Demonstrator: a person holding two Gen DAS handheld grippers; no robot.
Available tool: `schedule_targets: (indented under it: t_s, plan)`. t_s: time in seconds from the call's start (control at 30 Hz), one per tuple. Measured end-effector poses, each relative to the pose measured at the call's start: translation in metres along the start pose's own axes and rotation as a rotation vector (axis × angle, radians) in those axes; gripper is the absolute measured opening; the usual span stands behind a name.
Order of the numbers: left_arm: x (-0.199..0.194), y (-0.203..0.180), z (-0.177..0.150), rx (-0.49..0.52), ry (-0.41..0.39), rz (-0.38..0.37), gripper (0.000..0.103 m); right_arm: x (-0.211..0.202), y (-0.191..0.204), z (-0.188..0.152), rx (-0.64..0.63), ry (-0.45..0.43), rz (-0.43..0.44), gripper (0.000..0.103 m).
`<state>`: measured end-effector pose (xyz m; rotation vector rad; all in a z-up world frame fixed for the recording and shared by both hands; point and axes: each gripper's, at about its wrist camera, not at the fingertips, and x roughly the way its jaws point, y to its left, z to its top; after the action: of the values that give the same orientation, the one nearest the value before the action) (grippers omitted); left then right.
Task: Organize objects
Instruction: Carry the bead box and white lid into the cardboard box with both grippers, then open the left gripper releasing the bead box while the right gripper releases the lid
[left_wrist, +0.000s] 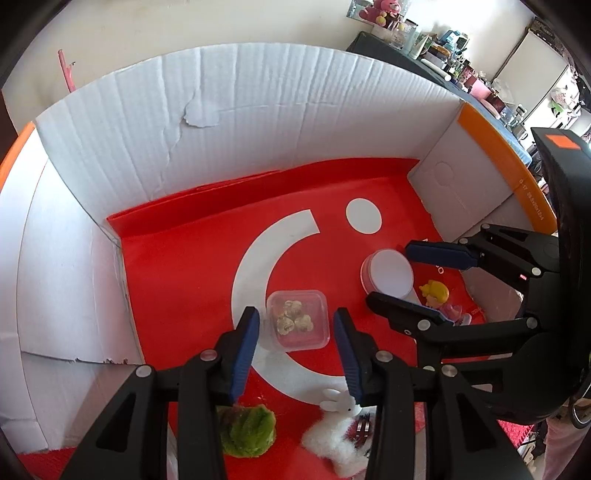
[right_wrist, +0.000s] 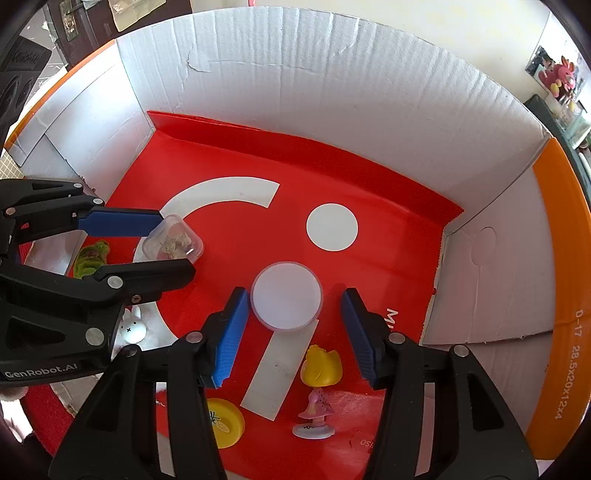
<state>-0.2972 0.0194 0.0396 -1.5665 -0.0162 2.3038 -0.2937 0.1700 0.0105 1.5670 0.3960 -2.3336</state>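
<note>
Your left tongs (left_wrist: 295, 350) hang steeply down over the red-and-white printed floor of the white corrugated cardboard box (left_wrist: 122, 122), released: the blue pads stand clear on either side of the small clear square plastic container holding pale shell-like pieces (left_wrist: 297, 319), touching neither wall as far as the left wrist view shows. That container sits flat on the white arc print, lid up, with no marked long axis. Your right tongs (right_wrist: 291, 332) also point steeply down and are released; the round white-lidded clear plastic jar (right_wrist: 286, 300) stands upright between the pads with a gap on each side, lid facing up. The small yellow-haired figurine in a pink dress on a white round base (right_wrist: 317, 395) lies just behind the jar, nearer the right wrist camera, its long axis running head toward the jar and base toward the camera. A fuzzy green lump (left_wrist: 248, 430) and a white plush rabbit (left_wrist: 341, 432) rest near the left tongs' base, the rabbit's ears toward the square container. A flat yellow round disc (right_wrist: 223, 422) lies under the right tongs' left finger.
</note>
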Motion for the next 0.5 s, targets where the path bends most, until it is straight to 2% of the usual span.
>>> schedule_targets:
  t_s: [0.5]
  plan:
    - [-0.0101,0.0011,-0.0016,-0.013,-0.010,-0.002,0.050,-0.0053,0.0070,-0.0017,0.004,-0.007,-0.014,0.052]
